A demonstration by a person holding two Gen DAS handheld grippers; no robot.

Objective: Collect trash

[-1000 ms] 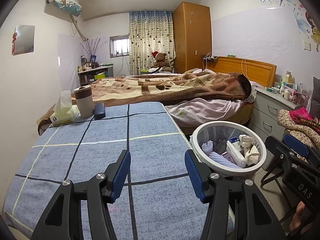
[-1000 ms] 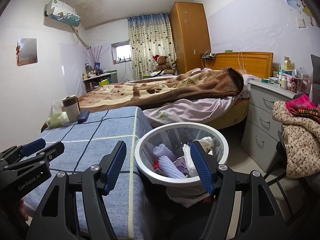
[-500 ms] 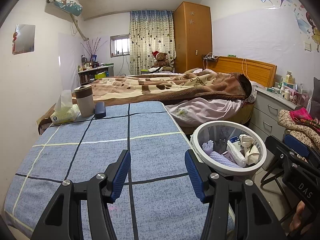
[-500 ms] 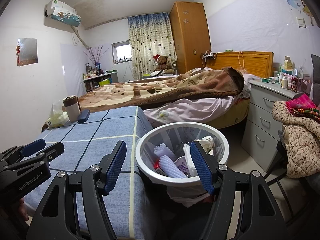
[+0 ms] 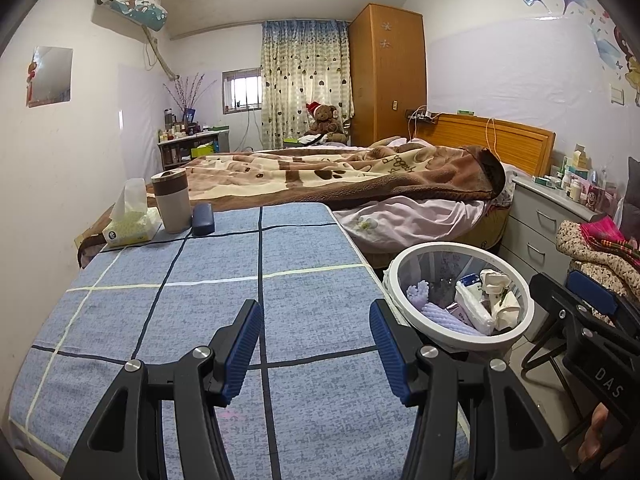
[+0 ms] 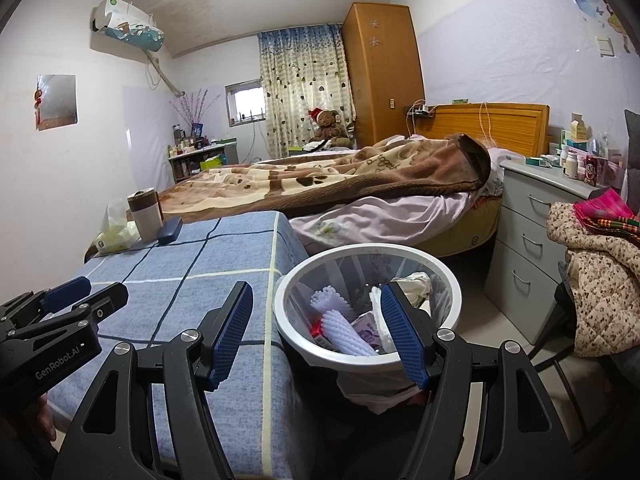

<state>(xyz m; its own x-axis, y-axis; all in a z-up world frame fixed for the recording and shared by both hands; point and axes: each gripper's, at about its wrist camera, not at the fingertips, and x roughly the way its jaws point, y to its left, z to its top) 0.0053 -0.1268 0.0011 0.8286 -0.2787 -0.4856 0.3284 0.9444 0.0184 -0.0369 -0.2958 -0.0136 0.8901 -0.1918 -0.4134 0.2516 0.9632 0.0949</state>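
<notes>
I hold both the left gripper [image 5: 316, 346] and right gripper [image 6: 316, 330] open and empty. Trash sits in the bin [image 6: 404, 356] under my right gripper; the desk [image 5: 208, 304] ahead looks cleared, apparently finished.

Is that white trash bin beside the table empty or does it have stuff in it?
Partly filled: the bin holds purple foam nets and white wrappers.

Empty right gripper [image 6: 316, 332] above trash bin [image 6: 298, 344]
</notes>
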